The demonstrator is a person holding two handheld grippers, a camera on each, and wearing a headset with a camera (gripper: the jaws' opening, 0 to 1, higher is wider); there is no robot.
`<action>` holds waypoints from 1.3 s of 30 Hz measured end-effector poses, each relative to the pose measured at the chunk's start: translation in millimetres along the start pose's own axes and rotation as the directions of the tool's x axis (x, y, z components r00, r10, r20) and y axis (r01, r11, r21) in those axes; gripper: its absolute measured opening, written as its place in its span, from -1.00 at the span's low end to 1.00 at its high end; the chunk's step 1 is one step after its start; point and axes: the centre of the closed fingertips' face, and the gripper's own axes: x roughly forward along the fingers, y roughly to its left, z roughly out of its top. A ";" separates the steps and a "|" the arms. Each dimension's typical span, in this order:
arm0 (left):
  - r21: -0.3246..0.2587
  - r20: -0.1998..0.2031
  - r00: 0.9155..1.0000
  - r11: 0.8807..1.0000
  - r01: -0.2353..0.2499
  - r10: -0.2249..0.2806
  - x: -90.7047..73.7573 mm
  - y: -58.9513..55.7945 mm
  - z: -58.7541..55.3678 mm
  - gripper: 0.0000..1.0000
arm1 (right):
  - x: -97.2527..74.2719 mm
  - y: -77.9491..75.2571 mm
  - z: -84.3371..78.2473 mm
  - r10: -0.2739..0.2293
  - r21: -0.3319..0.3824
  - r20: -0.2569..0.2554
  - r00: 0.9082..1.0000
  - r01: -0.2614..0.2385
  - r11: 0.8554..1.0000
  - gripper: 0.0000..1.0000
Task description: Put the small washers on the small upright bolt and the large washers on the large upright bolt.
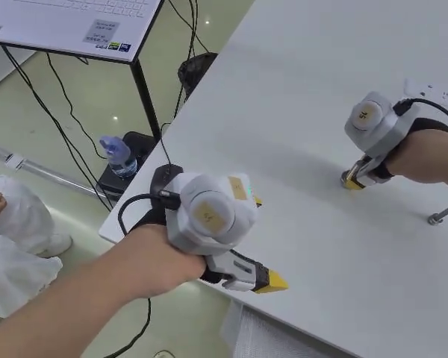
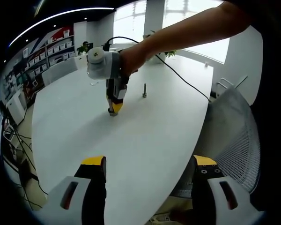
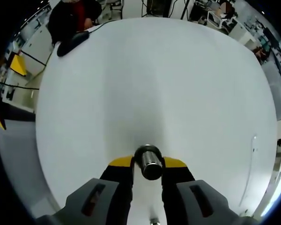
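My left tool [image 1: 273, 282] is held level, jaws wide apart; my right tool [image 1: 352, 181] points down, clamping a bolt [image 3: 151, 164].

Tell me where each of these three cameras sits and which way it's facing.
Head view: on the headset, looking down at the table; a forearm, the near left hand-held gripper and far right hand-held gripper show.
Left gripper view: on the left hand-held gripper, looking across the table between open jaws; an arm shows.
Right gripper view: facing down at the table, jaws shut on a metal cylinder.
Shared: head and left gripper views both show the right hand-held gripper and upright bolt.
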 end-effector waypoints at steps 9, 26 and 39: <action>-0.006 0.009 1.000 1.000 0.001 -0.001 -0.3 -1.6 2.3 0.48 | 0.1 -1.6 -0.6 -0.004 0.010 0.024 1.000 0.004 1.000 -0.43; 0.001 0.026 1.000 1.000 -0.001 0.001 4.6 -2.1 12.3 0.53 | -49.0 -5.8 -0.8 -0.053 0.088 0.213 0.976 0.035 0.995 -0.28; 0.009 0.037 0.999 1.000 -0.011 0.010 8.1 2.1 23.2 0.53 | -109.1 -18.2 -44.4 -0.193 0.249 0.372 0.908 0.103 0.963 -0.19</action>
